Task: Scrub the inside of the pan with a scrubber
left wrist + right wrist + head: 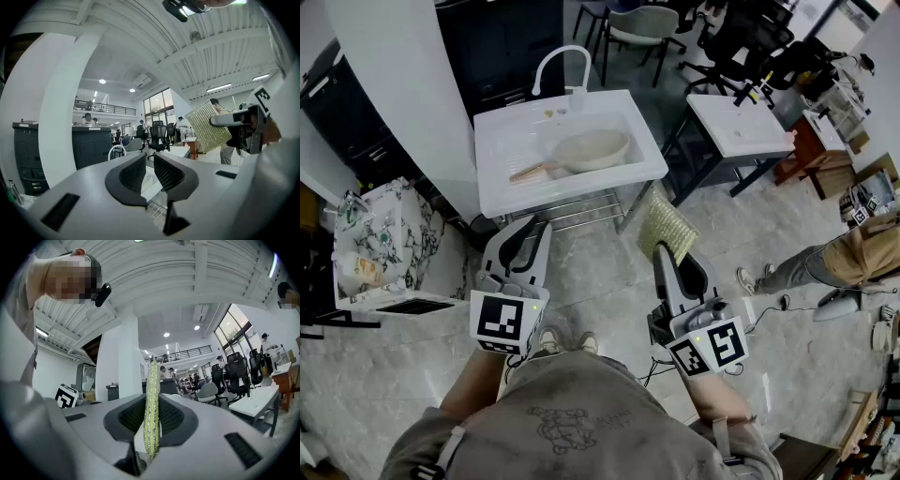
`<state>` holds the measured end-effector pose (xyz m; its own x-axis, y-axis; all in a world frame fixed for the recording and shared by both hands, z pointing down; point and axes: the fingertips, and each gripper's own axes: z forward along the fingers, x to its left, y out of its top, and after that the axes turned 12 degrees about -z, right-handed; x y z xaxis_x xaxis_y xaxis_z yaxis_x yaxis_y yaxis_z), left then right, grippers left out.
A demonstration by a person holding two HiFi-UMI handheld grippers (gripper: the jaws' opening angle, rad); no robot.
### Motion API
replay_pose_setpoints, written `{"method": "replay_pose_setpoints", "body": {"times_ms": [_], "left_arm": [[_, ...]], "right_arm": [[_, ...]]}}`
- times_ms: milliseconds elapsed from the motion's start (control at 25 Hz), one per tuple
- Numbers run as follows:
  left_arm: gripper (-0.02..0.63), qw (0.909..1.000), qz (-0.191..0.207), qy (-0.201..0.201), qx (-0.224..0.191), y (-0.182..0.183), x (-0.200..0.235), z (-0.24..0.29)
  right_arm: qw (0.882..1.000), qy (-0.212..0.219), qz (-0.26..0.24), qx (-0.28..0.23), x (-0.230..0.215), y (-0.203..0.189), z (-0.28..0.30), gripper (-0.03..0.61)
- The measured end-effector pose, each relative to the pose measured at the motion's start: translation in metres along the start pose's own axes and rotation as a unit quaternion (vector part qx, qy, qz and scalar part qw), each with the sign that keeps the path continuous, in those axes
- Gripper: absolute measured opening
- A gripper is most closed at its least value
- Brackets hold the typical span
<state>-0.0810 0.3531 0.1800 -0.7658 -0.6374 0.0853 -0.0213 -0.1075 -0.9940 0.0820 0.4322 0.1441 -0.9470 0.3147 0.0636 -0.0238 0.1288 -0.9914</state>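
The left gripper [534,228] hung in front of the sink [497,150], short of its near edge and towards its left half. Its jaws were drawn almost together with nothing between them, and it pointed level. To be of use it would likely need to open and take the wooden handle [530,172], which lay in the sink's basin and pointed to the sink's front left. Pinning that handle should stop the pan sliding under the scrubbing.

The pan [592,148] sat in the middle of the sink, open side up, below the faucet [555,61] at the sink's back edge. Its inside was pale, and whether it was soiled could not be told.

The right gripper [660,251] stood in front of the sink's right corner, well short of the basin. It pinched the yellow-green scrubber [667,225] edge-on, so most of the pad stuck out past the fingertips towards the sink. Both grippers needed to travel forward over the sink's rim. The right should then tip down so the pad's flat face, not its thin edge, met the pan's floor. Firm circular strokes looked best, but the grip was at the pad's end, so the pad might fold under pressure.
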Motion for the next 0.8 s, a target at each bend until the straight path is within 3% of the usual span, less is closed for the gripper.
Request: {"method": "replay_pose_setpoints", "body": {"times_ms": [800], "left_arm": [[0.063, 0.9996, 0.004, 0.028, 0.008, -0.002, -0.056, 0.012]], "right_arm": [[0.999, 0.039, 0.003, -0.016, -0.042, 0.001, -0.028, 0.071]]}}
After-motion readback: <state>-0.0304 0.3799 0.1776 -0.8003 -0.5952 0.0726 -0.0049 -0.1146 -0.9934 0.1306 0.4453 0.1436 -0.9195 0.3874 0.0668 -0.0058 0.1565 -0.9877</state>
